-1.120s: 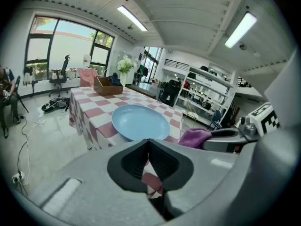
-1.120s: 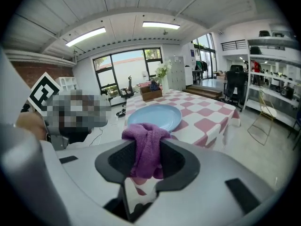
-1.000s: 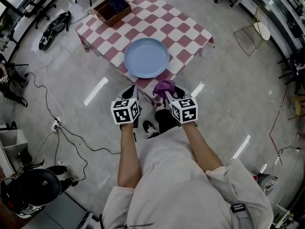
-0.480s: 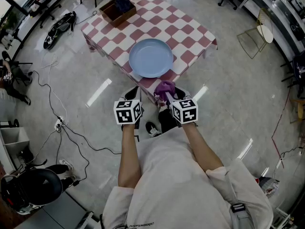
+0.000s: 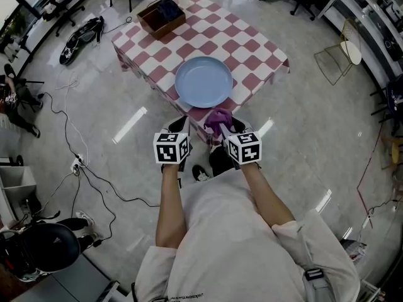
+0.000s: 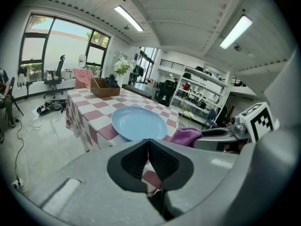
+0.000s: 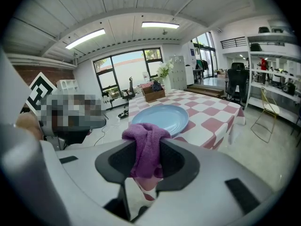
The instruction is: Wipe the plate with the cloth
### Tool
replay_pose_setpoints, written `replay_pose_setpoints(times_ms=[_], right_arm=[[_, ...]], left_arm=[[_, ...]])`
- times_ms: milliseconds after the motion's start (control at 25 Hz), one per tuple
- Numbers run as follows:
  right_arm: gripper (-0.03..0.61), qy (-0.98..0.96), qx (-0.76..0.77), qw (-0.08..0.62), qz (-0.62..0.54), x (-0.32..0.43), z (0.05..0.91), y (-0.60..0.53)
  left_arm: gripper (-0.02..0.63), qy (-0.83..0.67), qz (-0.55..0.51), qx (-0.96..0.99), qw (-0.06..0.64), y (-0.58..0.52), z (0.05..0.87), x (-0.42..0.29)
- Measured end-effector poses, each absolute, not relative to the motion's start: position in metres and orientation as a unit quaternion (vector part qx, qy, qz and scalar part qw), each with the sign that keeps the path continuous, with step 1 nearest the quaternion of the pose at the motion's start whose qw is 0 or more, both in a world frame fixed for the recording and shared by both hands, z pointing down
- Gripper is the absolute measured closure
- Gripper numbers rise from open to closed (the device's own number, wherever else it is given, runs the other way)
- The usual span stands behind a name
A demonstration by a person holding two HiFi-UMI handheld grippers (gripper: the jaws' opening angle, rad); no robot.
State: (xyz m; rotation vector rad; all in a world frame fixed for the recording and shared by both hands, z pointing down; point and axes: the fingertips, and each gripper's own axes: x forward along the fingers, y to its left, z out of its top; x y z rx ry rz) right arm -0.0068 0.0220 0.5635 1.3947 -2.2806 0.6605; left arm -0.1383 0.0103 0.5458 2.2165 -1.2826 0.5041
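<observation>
since a second ago the table (image 5: 255, 48) and the blue plate (image 5: 203, 82) sit a little lower in the head view and closer to the two grippers, so the person seems to have edged towards the table. both grippers keep much the same pose in front of the body.

the right gripper (image 7: 146, 155) is clamped on the purple cloth (image 7: 143, 136). a bunched fold stands up between its jaws and the rest hangs down behind them. the left gripper (image 6: 148, 145) has its jaws pressed together with nothing between them, and it is held beside the right one, just apart from it.

the plate lies flat on the checked tablecloth at the near edge of the table, right way up and bare. a brown box (image 5: 162, 14) stands at the far corner, well apart from it. both grippers are off the table, in front of its near edge, and the cloth does not touch the plate yet.

the step in hand looks like the approach: cloth already picked up, wiping not yet begun. the next move calls for the right gripper to reach forward and down until the cloth presses on the plate's face, then sweep across it. as the plate sits right at the table's edge, the left gripper may need to steady its rim so it does not slide off.
</observation>
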Motion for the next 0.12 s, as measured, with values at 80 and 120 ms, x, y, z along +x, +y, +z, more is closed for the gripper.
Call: replay_pose_setpoints(times_ms=[80,120], right_arm=[[0.439,-0.814,0.495,0.189,0.236,-0.01,0.5644,0.0204],[0.439,-0.815,0.495,0.187,0.236,-0.0114,0.5649,0.0196]], left_arm=[[0.603,-0.471,0.19,0.82,0.263,0.0098,0.5481,-0.1394],[0.603,-0.47,0.191,0.821,0.263,0.0096,0.5491,-0.14]])
